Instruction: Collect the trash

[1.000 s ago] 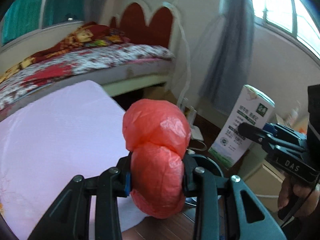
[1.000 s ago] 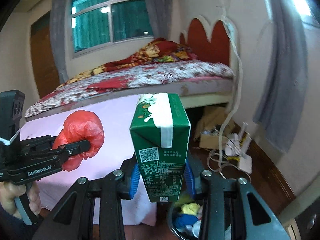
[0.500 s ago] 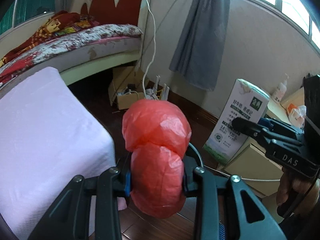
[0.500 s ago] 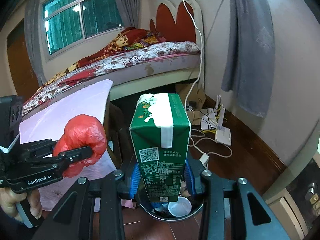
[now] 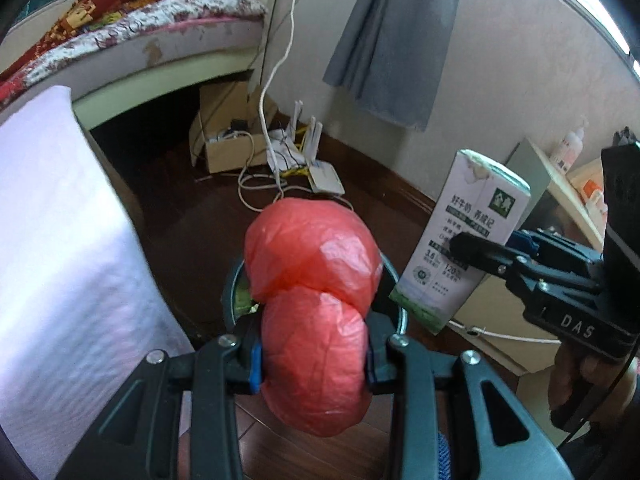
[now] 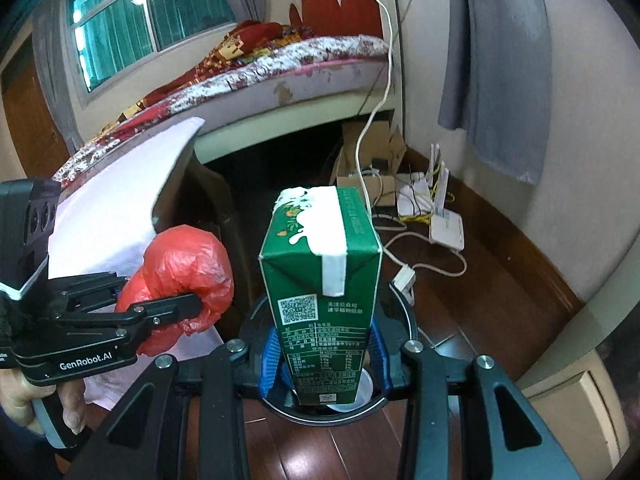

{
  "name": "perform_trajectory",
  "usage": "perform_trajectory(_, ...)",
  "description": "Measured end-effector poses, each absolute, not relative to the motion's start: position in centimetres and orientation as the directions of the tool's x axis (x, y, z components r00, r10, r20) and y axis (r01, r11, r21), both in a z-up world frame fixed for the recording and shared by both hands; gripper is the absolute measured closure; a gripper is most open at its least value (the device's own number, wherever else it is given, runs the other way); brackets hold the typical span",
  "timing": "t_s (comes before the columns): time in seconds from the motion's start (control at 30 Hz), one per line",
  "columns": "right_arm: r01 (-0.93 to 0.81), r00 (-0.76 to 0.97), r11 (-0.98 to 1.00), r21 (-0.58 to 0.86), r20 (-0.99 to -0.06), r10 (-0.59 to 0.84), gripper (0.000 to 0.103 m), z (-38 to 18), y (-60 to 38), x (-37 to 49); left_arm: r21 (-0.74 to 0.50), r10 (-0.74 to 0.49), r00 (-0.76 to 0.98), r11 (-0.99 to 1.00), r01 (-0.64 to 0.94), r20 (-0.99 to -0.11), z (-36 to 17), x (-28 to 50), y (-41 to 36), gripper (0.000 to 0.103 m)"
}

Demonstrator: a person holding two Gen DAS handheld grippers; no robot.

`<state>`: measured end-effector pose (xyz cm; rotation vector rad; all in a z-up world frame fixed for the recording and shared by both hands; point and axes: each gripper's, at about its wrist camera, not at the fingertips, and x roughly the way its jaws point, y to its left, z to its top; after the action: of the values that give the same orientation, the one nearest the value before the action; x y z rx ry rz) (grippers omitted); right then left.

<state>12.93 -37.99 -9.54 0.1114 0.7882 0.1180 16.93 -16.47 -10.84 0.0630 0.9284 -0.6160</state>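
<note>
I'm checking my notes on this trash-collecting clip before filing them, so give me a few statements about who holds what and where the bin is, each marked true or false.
1. The left gripper is shut on a red plastic bag. True.
2. The right gripper is open and holds nothing. False: it is shut on a green milk carton.
3. A round trash bin stands on the wooden floor below the carton. True.
4. The carton lies flat on the bed. False: it is upright in the gripper.
5. The bin holds no trash. False: a white cup shows inside.
</note>
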Motion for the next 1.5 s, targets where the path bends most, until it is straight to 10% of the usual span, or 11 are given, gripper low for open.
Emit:
perform_trajectory(0.4, -0.088, 0.625, 0.985, 0.145, -0.762, 0.168, 0.062, -15.8, -38.4, 17.2, -0.257, -0.466, 0.37, 0.833, 0.49, -0.803, -15.8, 18.6, -17.8, 0.066)
perform_trajectory(0.47, -0.113, 0.612, 0.986, 0.122, -0.773, 0.166, 0.062, -16.7, -38.1, 17.7, -0.267, -0.464, 0.381, 0.844, 0.466, -0.8, -16.2, 18.7, -17.6, 0.046)
perform_trajectory(0.53, -0.113, 0.574, 0.991, 0.074, -0.809, 0.126, 0.019, -18.2, -38.0, 18.4, -0.247, -0.423, 0.416, 0.877, 0.413, -0.805, -16.7, 18.7, -16.9, 0.018)
perform_trajectory(0.63, -0.082, 0.543, 0.996, 0.038, -0.836, 0.076, 0.018, -19.8, -39.5, 18.1, -0.212, -0.38, 0.438, 0.899, 0.384, -0.815, -17.3, 18.3, -16.0, 0.009)
perform_trajectory(0.8, -0.065, 0.538, 0.998, 0.003, -0.842, 0.038, 0.0, -20.4, -39.8, 16.8, -0.149, -0.315, 0.471, 0.923, 0.356, -0.824, -17.9, 17.3, -15.5, 0.007)
perform_trajectory(1.5, -0.097, 0.641, 0.995, 0.008, -0.765, 0.069, 0.0, -12.3, -33.7, 12.9, -0.089, -0.26, 0.605, 0.95, 0.299, -0.752, -10.0, 12.2, -9.7, 0.006)
